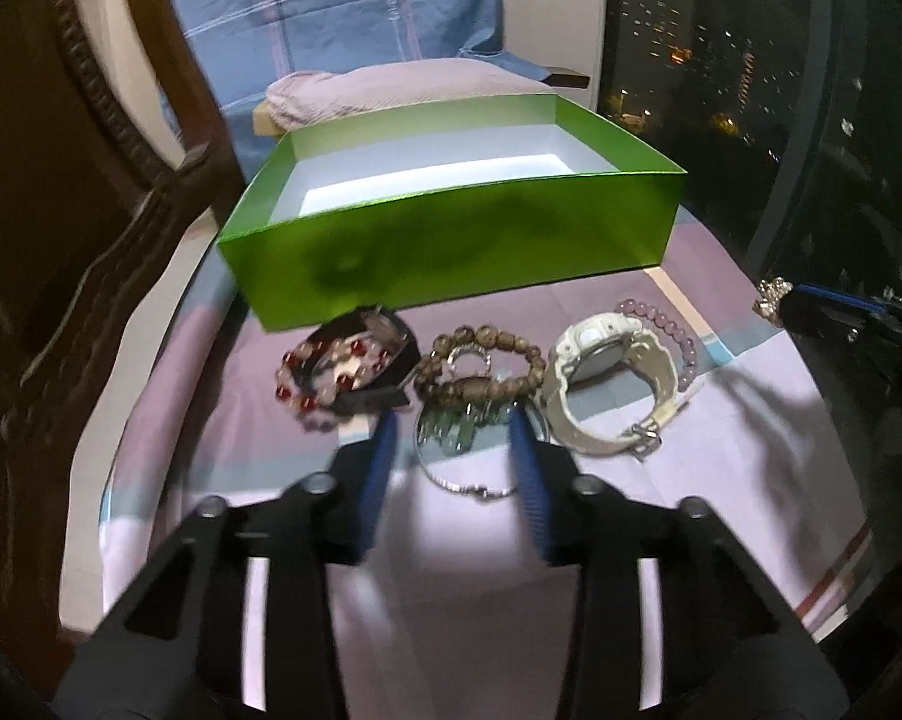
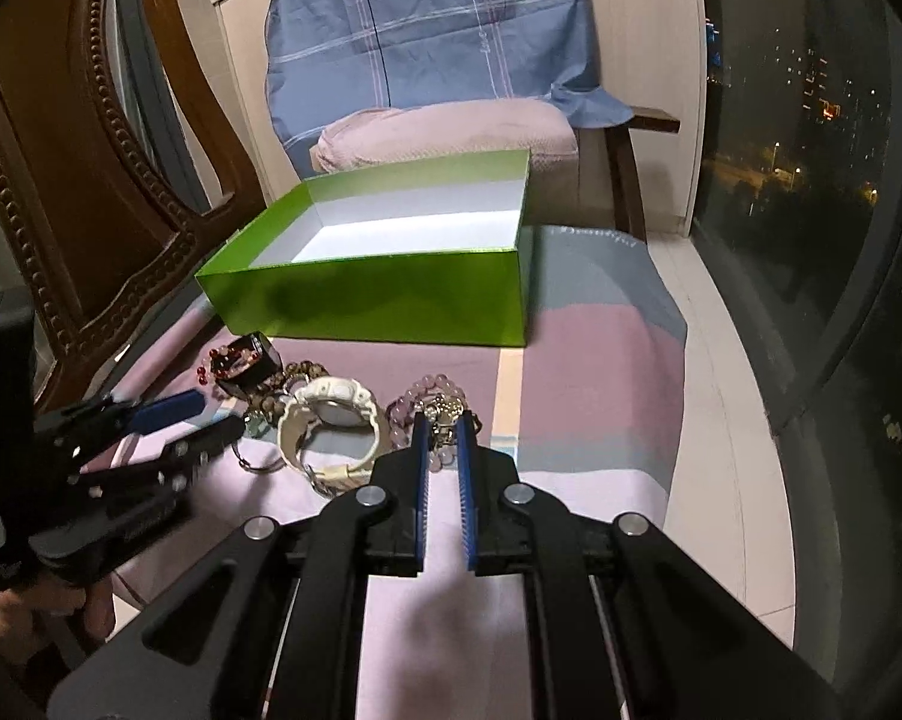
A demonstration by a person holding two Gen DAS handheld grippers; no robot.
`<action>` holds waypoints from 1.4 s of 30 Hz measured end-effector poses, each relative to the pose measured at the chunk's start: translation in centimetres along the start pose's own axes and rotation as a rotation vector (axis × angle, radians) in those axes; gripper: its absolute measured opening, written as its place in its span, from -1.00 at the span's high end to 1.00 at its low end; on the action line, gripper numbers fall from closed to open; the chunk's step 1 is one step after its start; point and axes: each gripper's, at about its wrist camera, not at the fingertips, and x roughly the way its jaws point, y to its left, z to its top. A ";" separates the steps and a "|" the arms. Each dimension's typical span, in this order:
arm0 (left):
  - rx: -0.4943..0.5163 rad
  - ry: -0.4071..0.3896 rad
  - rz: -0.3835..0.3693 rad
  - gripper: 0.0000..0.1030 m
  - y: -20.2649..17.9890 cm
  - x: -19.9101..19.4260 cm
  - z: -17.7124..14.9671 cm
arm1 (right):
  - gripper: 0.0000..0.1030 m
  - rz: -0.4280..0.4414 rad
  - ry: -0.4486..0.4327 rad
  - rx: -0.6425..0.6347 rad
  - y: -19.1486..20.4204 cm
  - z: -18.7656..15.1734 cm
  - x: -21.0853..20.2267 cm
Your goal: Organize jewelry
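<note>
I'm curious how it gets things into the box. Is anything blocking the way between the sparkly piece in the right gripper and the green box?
Nothing visible blocks it. The right gripper holds the sparkly gold piece above the cloth, and the green box ahead has no lid. Only the box's own near wall lies between, so the piece would probably have to pass over it.

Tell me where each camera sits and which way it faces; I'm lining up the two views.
Left wrist: on the left hand-held gripper, looking down and forward at the bracelets, the white watch and the green box; its own blue fingers show.
Right wrist: on the right hand-held gripper, facing the same way, its fingers pinching a small trinket; the left gripper and a hand show at lower left.
Shared: box, watch, bead bracelets, cloth, chair.
</note>
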 end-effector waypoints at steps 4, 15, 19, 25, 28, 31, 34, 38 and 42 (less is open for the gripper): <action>0.035 0.012 0.007 0.36 -0.3 0.9 0.4 | 0.82 0.001 0.002 0.005 -0.4 -0.2 -0.1; 0.074 0.046 -0.021 0.62 -0.9 2.7 0.3 | 0.82 0.006 0.005 0.012 -0.8 -0.3 -0.2; 0.050 0.055 -0.068 0.88 -0.6 2.9 0.3 | 0.82 0.003 0.007 0.009 -0.9 -0.4 -0.1; 0.010 0.017 -0.109 0.89 0.1 1.1 0.5 | 0.82 0.002 0.001 0.010 -0.9 -0.2 -0.6; 0.006 -0.014 -0.121 0.89 0.4 -0.6 0.6 | 0.82 0.004 -0.003 0.004 -0.7 -0.2 -0.8; -0.003 -0.052 -0.131 0.89 0.8 -2.5 0.7 | 0.82 0.008 -0.013 0.000 -0.4 0.1 -1.4; -0.033 -0.098 -0.150 0.89 1.5 -4.6 0.9 | 0.82 0.014 -0.026 0.000 -0.2 0.3 -2.0; -0.077 -0.162 -0.178 0.89 2.6 -7.8 1.2 | 0.82 0.031 -0.044 -0.004 0.4 0.5 -3.3; -0.098 -0.217 -0.184 0.89 3.1 -10.7 0.9 | 0.82 0.053 -0.078 -0.023 1.4 0.6 -5.2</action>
